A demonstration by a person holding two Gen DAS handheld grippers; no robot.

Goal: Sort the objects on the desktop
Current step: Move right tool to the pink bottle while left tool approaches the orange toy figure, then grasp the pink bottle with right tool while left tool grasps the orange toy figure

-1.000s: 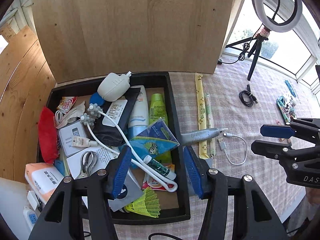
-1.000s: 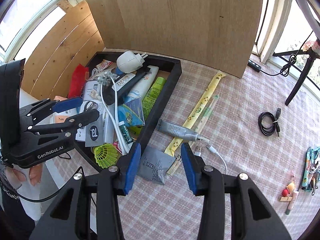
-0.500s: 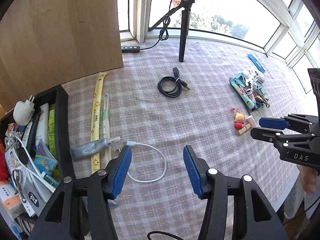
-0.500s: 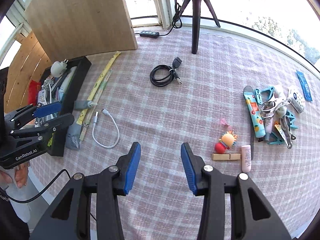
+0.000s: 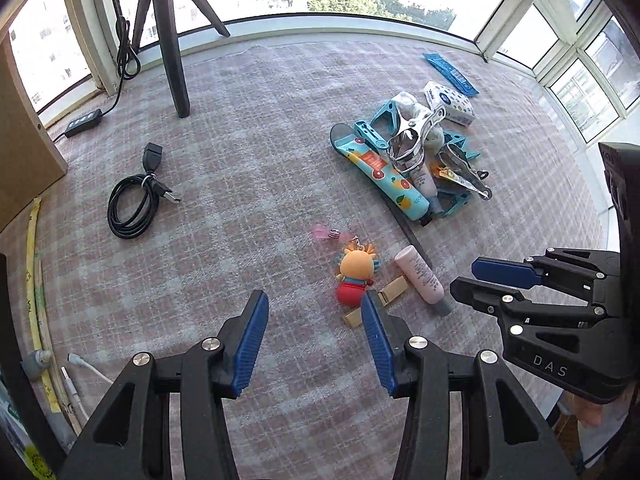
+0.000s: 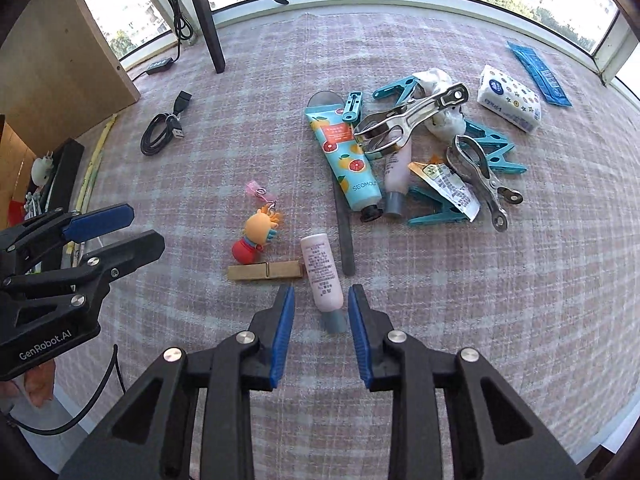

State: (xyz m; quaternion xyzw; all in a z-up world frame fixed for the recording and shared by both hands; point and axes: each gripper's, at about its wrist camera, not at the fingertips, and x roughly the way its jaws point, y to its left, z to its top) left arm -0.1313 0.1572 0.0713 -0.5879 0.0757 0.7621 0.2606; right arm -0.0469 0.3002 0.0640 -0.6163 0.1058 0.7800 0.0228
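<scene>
Two spread grippers above the checked surface, the right one around a pink tube.

In the left wrist view, the left gripper (image 5: 314,322) is spread wide and holds nothing; it hangs over the checked surface (image 5: 248,184), with the small doll keychain (image 5: 356,274) and a wooden clothespin (image 5: 394,289) just beyond its right finger. The pink tube (image 5: 420,276) lies to the right of them, and the right gripper (image 5: 466,278) comes in from the right, near the tube's cap. A coiled black cable (image 5: 134,208) lies far left. In the right wrist view, the right gripper (image 6: 320,304) is open, its blue pads on both sides of the pink tube's (image 6: 322,270) capped end, not touching it. The wooden clothespin (image 6: 264,271) lies just left of the tube. The pile of clips and tubes (image 6: 420,152) is farther away.
</scene>
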